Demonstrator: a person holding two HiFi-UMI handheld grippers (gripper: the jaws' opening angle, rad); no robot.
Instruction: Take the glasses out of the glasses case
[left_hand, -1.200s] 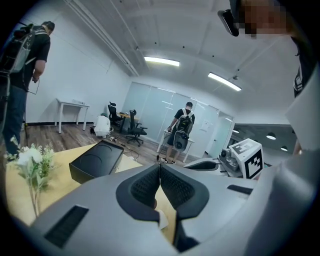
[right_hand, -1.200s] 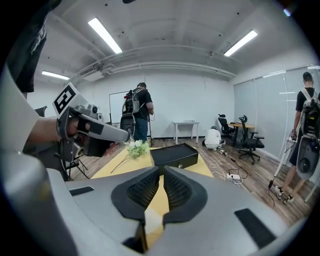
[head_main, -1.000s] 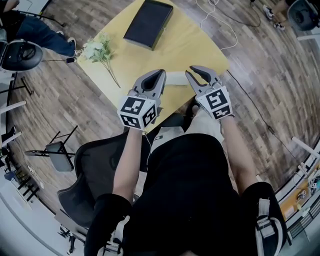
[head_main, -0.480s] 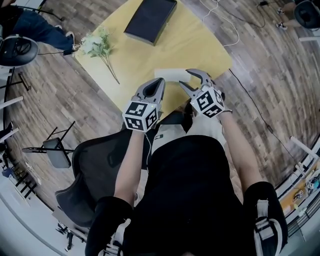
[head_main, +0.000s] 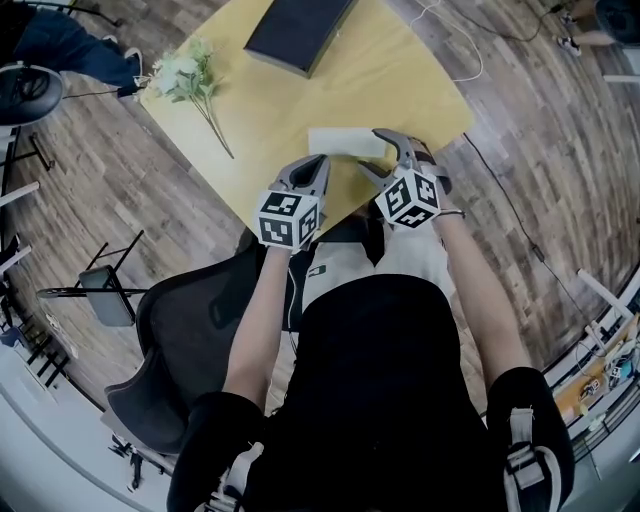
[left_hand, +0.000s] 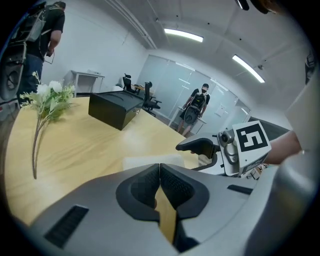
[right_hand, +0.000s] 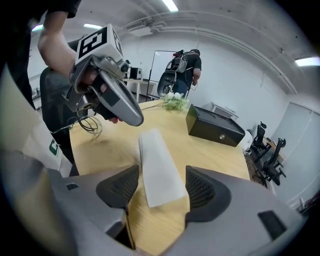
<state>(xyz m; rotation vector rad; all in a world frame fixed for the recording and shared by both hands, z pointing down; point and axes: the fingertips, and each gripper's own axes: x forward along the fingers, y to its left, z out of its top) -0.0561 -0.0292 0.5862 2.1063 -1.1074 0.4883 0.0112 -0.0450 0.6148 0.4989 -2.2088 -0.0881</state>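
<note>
A white glasses case lies closed on the yellow table, near its front edge. My right gripper hangs over the case's right end, open; its jaws have just been opening. In the right gripper view the case's near end shows in the gap of the right gripper, and neither pad presses on it. My left gripper is shut and empty, just left of the case. In the left gripper view the left gripper has its pads together, with the case right behind them. No glasses are visible.
A black box stands at the table's far end and a sprig of white flowers lies at the far left. A white cable runs over the far right corner. A black office chair is under the person.
Both grippers have come down toward the table's front edge and closer to the case. The right jaws have spread wider; the left jaws stay together.
</note>
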